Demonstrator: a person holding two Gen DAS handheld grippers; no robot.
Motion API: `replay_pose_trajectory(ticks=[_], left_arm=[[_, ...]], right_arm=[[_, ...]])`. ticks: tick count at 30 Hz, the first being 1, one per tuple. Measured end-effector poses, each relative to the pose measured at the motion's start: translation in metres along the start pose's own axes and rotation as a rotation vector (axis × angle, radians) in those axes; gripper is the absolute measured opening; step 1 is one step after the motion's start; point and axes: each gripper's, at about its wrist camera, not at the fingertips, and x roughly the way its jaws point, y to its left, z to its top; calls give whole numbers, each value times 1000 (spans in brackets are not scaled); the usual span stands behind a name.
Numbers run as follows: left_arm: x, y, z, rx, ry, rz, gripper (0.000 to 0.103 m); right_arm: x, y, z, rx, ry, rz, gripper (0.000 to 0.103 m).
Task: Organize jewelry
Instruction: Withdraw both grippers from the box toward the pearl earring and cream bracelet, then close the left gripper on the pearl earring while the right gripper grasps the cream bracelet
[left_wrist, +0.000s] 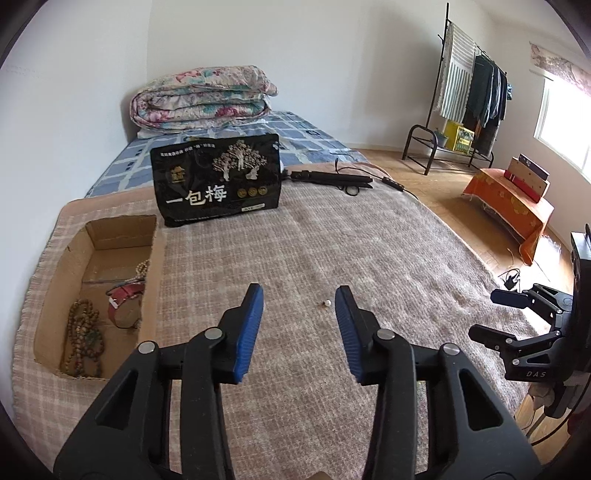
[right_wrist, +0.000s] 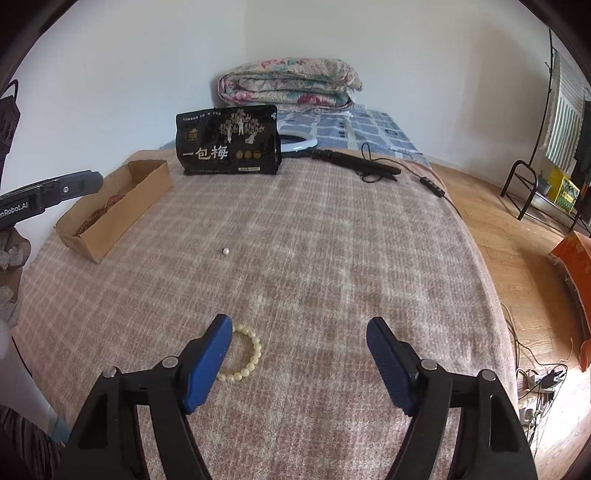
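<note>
both tongs hang above the plaid blanket (right_wrist: 332, 258) spread over the bed, and both are spread wide with nothing between their blue pads. the left tongs (left_wrist: 300, 328) point toward a tiny pearl bead (left_wrist: 327, 303) lying loose on the blanket just beyond their right pad (left_wrist: 349, 332). the right tongs (right_wrist: 299, 365) hover nearer the front edge, where a pale yellow beaded bracelet (right_wrist: 248, 354) lies flat just beside their left pad (right_wrist: 207, 365), partly hidden behind it; whether the two touch i cannot tell.

at the left edge of the blanket sits an open cardboard box (left_wrist: 155, 280). inside it lie a string of brown wooden prayer beads (left_wrist: 83, 339) at the near end, a red strap watch (left_wrist: 123, 297) in the middle, and another strand of light beads (left_wrist: 143, 266) against the right wall.

at the far end of the blanket a black snack bag (left_wrist: 218, 177) with white chinese lettering stands upright. to its right lies a folded black tripod (right_wrist: 356, 166) with a white ring light (right_wrist: 299, 142) and a trailing cable. a rolled floral quilt (left_wrist: 201, 98) rests on the blue checked sheet farther back, and a clothes rack (left_wrist: 469, 99) stands by the right wall.
</note>
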Motion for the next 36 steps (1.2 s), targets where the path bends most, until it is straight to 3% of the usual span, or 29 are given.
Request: replay_pose_trajectory(ticks=[6,16,25,35,36], left_arm=[[49,-19,-6,16,74,-58,26],[123,-33,-17,26,170,-103,23],[161,-30,-24,40,214,-51,23],[168,-28,-26,41,212,-42,23],[168,-28,-26,43,211,-40,19]], right_arm=[[26,-1,-11,15,67,60,58],[63,6,-19,2,131,118,42],[81,6,-22,0,148,135,41],[95,12,-20,-14,170,154,36],[97,13,-20,-15,173,154,36]])
